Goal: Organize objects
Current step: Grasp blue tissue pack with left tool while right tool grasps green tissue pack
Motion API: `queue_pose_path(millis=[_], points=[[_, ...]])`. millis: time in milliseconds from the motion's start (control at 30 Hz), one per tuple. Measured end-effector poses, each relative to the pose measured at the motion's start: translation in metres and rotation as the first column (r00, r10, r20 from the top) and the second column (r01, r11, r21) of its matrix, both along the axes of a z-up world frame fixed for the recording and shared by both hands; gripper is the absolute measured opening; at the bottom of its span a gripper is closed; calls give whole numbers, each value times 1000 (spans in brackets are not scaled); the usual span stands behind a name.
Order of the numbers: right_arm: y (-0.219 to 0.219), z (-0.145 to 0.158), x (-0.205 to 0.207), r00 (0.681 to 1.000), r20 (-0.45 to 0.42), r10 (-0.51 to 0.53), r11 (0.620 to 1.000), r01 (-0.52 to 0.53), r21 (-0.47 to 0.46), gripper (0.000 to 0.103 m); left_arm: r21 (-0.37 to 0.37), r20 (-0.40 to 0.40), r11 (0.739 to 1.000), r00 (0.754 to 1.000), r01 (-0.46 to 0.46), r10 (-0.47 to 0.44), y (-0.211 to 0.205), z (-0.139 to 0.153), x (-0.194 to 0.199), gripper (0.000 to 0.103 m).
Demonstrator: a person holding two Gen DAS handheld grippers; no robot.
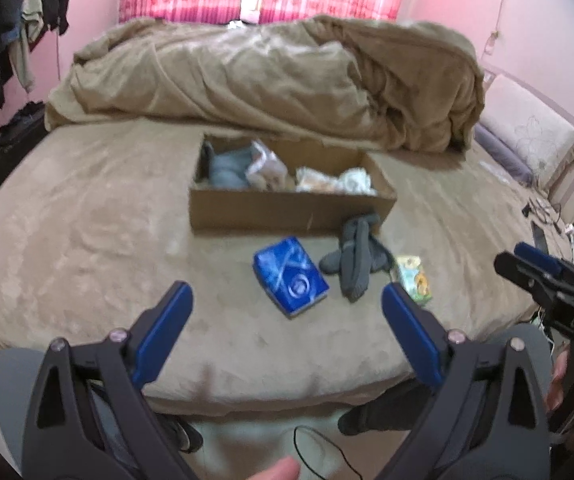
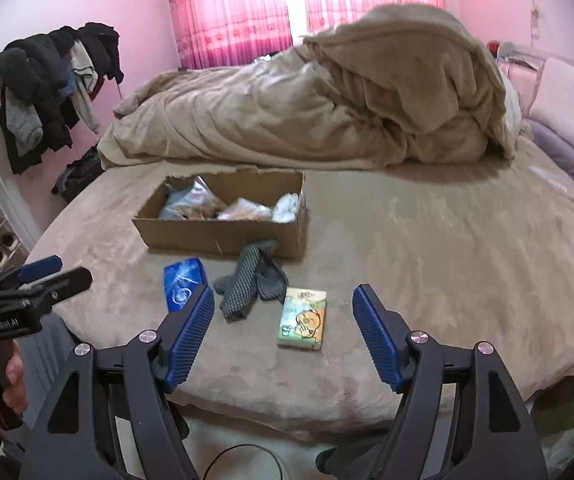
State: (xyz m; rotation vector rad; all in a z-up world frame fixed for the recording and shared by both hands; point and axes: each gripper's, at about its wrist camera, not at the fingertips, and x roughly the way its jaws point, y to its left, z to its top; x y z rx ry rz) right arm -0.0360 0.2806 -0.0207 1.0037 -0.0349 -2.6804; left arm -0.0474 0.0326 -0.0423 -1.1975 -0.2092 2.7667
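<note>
Cardboard forms the box [image 1: 293,210] set on the bed [image 1: 87,248], with bagged items seen inside. Only in the left wrist view is the blue packet [image 1: 291,282] shown whole; in the right wrist view it is partly hidden behind a finger. Grey socks [image 2: 253,280] and a green packet [image 2: 303,319] lie beside it. Left gripper [image 1: 287,312] and right gripper [image 2: 283,322] are held spread wide, empty, short of all three.

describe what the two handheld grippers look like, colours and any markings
Both are matte black linkage frames with silver pivot bolts and blue ribbed finger pads. The left gripper and right gripper look alike. Seen side-on, each black body carries small pale lettering, too blurred to read. Bare fingers show at the handles.
</note>
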Motion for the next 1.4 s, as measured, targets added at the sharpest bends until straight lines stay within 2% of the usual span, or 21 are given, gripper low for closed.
queue_pose_path(millis=[367,700,833,967,1067,1167,1200,1233,1400], points=[[-10,-61,-42,994,107,12,1000,-15,25,75,-17,118,1000,993,-9,11,14,-62,-48,96],[-12,-102,-68,984,176,-1,999,-7,44,75,-2,175,999,984,-32,32,19,-94,-97,96],[-10,-111,-73,980,199,-8,999,-2,49,75,-56,195,998,981,8,3,34,-105,-108,96],[-11,-118,-77,976,219,-14,998,1,63,74,-126,211,992,978,16,11,44,-115,-112,96],[-11,-120,-77,974,227,-23,997,5,79,67,-130,198,991,980,22,5,43,-115,-110,96],[-11,-124,-78,970,241,-16,997,-4,79,54,-117,194,993,981,25,-2,39,-113,-109,92],[-12,-124,-78,970,243,-12,997,-7,79,48,-116,190,993,982,21,1,37,-111,-108,85],[-12,-124,-77,970,243,-13,997,-8,83,48,-115,184,993,983,19,3,35,-109,-106,77],[-10,-123,-74,972,234,-9,998,-7,67,48,-96,162,995,987,19,-3,25,-104,-100,63]])
